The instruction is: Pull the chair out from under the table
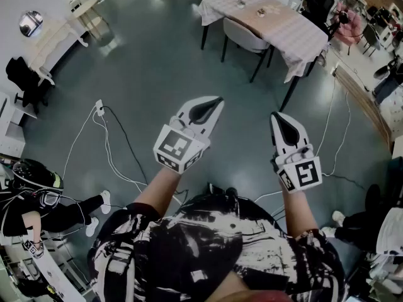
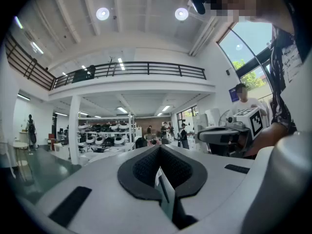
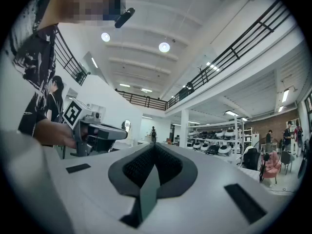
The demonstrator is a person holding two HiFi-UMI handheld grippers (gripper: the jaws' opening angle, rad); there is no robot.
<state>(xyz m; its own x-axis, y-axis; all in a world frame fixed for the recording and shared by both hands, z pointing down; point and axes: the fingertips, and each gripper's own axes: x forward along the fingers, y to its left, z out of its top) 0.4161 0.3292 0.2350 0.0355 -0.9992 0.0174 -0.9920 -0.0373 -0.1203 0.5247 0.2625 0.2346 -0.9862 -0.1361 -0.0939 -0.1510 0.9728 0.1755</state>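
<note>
Left tongs (image 1: 216,101) and right tongs (image 1: 276,116) pressed together, empty; chair (image 1: 244,38) well ahead under table (image 1: 296,27).

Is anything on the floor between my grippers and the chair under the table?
Nothing visible. Bare floor runs from the left gripper and right gripper to the chair tucked under the table. White cables lie off to the left and right, outside that path.
</note>
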